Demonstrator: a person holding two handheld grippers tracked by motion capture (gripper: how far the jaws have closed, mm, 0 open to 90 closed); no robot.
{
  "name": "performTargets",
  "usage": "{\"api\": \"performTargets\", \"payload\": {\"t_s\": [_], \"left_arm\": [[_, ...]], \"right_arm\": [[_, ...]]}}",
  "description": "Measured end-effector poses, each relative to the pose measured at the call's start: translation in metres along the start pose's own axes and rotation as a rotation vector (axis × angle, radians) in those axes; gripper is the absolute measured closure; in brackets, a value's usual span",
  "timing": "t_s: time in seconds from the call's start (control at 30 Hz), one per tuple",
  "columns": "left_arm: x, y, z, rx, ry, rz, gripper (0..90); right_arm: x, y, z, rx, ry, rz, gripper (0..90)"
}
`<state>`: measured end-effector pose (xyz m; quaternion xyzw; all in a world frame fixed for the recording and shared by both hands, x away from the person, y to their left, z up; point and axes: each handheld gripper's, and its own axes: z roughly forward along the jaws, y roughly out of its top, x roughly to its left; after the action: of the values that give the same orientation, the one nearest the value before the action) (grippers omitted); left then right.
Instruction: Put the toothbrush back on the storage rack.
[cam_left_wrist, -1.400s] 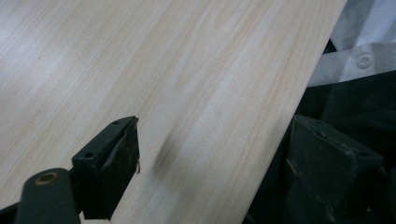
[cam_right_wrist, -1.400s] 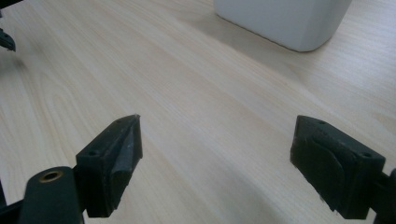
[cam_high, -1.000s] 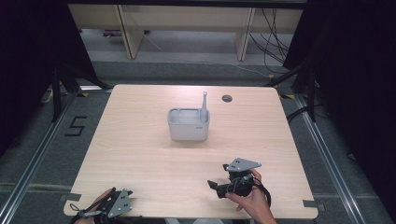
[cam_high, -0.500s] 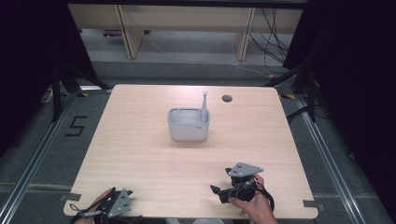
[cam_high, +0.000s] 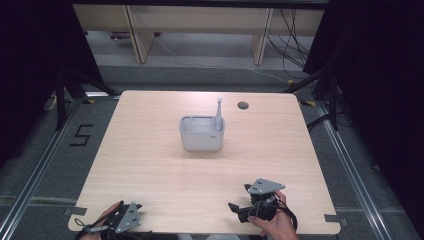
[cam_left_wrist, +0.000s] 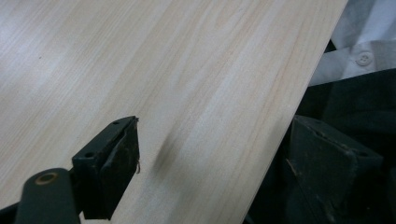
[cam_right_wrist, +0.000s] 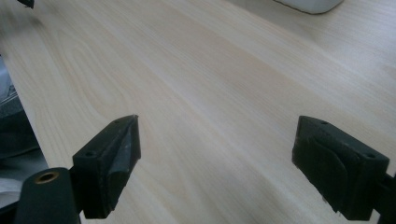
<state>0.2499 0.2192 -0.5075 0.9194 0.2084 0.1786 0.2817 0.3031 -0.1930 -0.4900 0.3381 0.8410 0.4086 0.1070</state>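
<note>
A grey rectangular holder (cam_high: 201, 133) stands near the middle of the wooden table (cam_high: 150, 165), with a grey toothbrush-like stick (cam_high: 218, 113) upright in its right compartment. My right gripper (cam_high: 235, 209) lies low over the table's front right, held by a hand, its jaws wide apart and pointing left with nothing between them (cam_right_wrist: 217, 158). At the front left corner my left gripper (cam_high: 131, 206) is held over the table's edge, open and empty (cam_left_wrist: 212, 163). The holder's pale base (cam_right_wrist: 310, 4) shows at the top of the right gripper view.
A small dark round hole (cam_high: 243, 105) sits in the tabletop behind the holder. Beyond the table's front edge, a white shirt and dark clothing (cam_left_wrist: 359, 60) show in the left gripper view. Metal rails run along the floor on both sides.
My right gripper has drawn back toward the table's front edge and sunk lower. The left gripper has stayed at the front left corner.
</note>
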Motion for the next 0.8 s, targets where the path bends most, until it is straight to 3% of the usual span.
{"api": "performTargets", "payload": {"t_s": [0.13, 0.2, 0.23, 0.37, 0.8], "left_arm": [[-0.0001, 0.0000, 0.0001, 0.001, 0.001, 0.002, 16.4], [0.0001, -0.0001, -0.0001, 0.000, 0.002, 0.002, 16.3], [0.0002, -0.0001, -0.0002, 0.000, 0.002, 0.001, 16.3], [0.0000, -0.0002, 0.0003, 0.000, -0.001, 0.000, 16.3], [0.0003, 0.0000, -0.0004, 0.000, 0.002, 0.004, 16.3]], "right_arm": [[-0.0011, -0.0022, -0.0029, 0.003, -0.015, -0.005, 16.1], [0.0003, -0.0032, -0.0049, 0.006, -0.022, 0.021, 16.1], [-0.0019, -0.0037, -0.0057, -0.009, -0.032, -0.007, 16.1], [-0.0009, -0.0069, -0.0072, 0.005, -0.020, 0.024, 16.1], [-0.0023, -0.0093, -0.0043, 0.019, -0.008, 0.007, 16.1]]}}
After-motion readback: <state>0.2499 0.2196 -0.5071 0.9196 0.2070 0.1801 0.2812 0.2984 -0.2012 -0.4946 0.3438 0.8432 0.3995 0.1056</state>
